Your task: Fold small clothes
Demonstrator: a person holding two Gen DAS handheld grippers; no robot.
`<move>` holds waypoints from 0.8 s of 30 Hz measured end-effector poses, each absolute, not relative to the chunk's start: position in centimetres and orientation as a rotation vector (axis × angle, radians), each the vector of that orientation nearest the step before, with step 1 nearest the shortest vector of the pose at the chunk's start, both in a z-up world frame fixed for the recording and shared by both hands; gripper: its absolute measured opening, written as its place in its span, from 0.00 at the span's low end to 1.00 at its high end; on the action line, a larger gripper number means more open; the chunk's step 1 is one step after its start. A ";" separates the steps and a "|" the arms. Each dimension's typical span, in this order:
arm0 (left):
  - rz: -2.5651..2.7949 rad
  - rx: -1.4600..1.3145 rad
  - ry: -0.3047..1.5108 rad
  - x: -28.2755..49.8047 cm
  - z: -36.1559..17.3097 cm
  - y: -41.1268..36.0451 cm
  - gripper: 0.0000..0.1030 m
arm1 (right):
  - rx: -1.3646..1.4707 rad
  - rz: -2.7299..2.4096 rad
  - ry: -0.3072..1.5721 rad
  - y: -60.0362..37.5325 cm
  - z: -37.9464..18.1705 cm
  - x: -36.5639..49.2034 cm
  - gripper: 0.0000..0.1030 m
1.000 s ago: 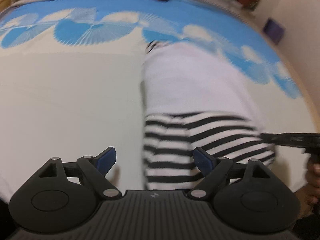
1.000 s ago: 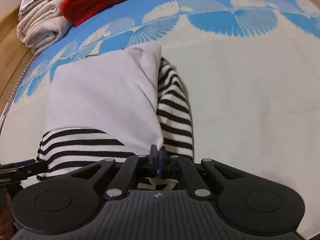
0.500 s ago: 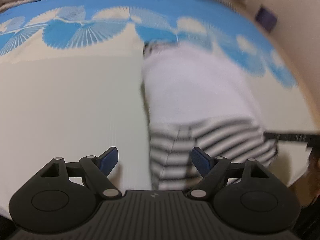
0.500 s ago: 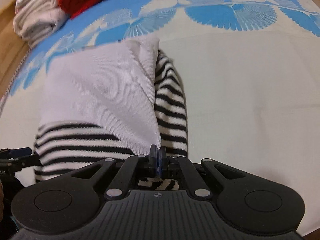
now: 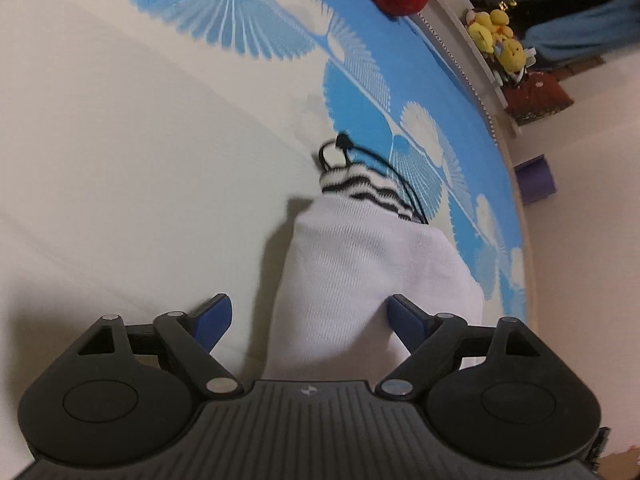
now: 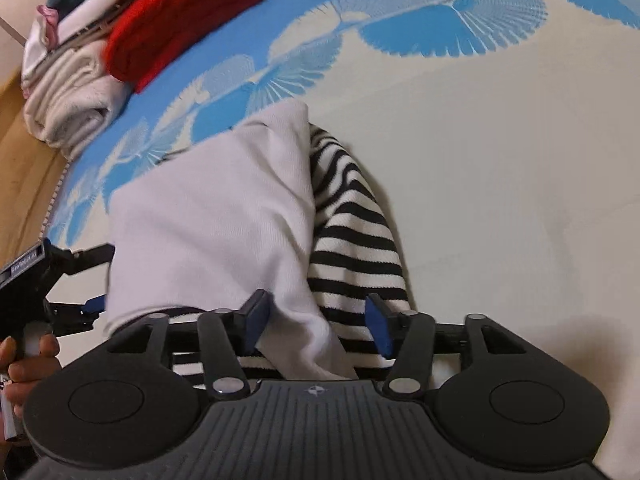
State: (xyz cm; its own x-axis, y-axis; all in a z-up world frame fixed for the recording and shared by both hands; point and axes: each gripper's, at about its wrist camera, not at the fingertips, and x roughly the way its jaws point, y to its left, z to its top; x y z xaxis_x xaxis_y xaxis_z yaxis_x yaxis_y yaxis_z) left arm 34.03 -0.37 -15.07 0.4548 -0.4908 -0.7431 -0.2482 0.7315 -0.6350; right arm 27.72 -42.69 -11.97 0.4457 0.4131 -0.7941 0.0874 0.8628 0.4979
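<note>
A small white garment [image 5: 360, 272] with black-and-white striped parts [image 6: 352, 240] lies folded on the bed cover [image 6: 500, 160]. In the left wrist view a black cord loop [image 5: 336, 148] sits at its far striped end. My left gripper [image 5: 308, 318] stands wide, its jaws opening slightly, over the white cloth's near end, which lies between the pads unpressed. It also shows as the left gripper [image 6: 105, 274] at the garment's left edge, held by a hand [image 6: 28, 364]. My right gripper [image 6: 316, 324] has its jaws opening, with the garment's near corner loose between them.
A red knit [image 6: 184, 12] and folded white cloth [image 6: 68, 104] are stacked at the bed's far left corner, by a wooden edge [image 6: 24, 148]. Past the bed's far side are yellow plush toys [image 5: 496, 40] and a purple box [image 5: 536, 180].
My right gripper was shut on the garment's corner and has let go, its jaws now apart. My left gripper has rolled and dropped closer onto the white cloth.
</note>
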 end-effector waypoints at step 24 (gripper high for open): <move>-0.134 -0.273 1.003 41.8 -3.1 3.5 0.68 | 0.412 0.275 0.806 -33.4 -7.4 31.6 0.06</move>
